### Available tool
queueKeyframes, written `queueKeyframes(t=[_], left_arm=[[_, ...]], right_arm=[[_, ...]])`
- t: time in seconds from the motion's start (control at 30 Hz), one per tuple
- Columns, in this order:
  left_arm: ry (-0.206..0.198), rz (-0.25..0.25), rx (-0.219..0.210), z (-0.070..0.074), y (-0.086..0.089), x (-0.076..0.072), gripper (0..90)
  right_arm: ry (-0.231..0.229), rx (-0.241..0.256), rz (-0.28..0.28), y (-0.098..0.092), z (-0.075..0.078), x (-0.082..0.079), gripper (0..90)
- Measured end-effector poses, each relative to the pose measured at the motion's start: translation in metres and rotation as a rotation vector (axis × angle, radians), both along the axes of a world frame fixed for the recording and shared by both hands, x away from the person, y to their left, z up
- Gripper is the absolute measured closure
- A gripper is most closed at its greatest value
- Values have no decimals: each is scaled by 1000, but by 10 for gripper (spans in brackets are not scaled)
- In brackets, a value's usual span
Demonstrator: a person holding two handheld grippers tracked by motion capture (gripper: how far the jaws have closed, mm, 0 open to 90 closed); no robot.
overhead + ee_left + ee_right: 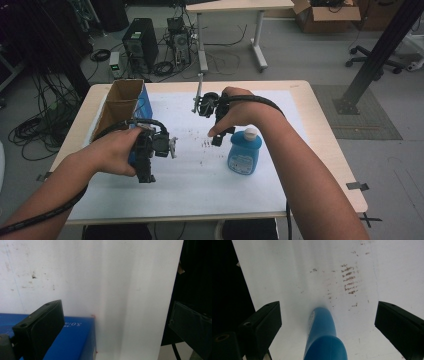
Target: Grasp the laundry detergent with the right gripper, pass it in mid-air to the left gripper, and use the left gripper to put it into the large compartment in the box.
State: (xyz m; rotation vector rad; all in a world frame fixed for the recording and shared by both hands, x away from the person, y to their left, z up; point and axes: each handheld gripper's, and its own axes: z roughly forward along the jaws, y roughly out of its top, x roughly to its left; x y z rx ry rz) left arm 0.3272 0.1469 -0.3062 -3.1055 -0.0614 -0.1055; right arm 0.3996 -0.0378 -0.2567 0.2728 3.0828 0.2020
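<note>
Now your right tool [327, 322] gapes wide — blue bottle [322, 335] between its jaws, untouched; your left tool [115, 325] stands wide beside the blue box [72, 340].

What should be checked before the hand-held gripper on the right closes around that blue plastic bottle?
1. Right gripper jaws open wide: ok.
2. Blue plastic bottle with white cap standing upright on the white table sheet: ok.
3. Bottle centred between the jaws: ok.
4. Jaws low enough to grip the body: cannot tell.
5. Left gripper away from the bottle, beside the blue cardboard box: ok.
</note>
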Motion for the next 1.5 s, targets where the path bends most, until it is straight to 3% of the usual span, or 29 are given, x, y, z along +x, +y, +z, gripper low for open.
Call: queueKeyframes(t=[0.3, 0.8, 1.03, 1.5], left_arm=[[20, -1, -7, -3, -1, 2, 2], [13, 7, -4, -1, -7, 3, 2], [2, 6, 3, 4, -7, 2, 2], [-9, -6, 9, 13, -14, -1, 2]], right_arm=[[-2, -9, 0, -3, 0, 2, 70], [-3, 0, -7, -10, 0, 2, 72], [-25, 24, -26, -18, 14, -2, 72], [-69, 64, -54, -51, 45, -22, 70]])
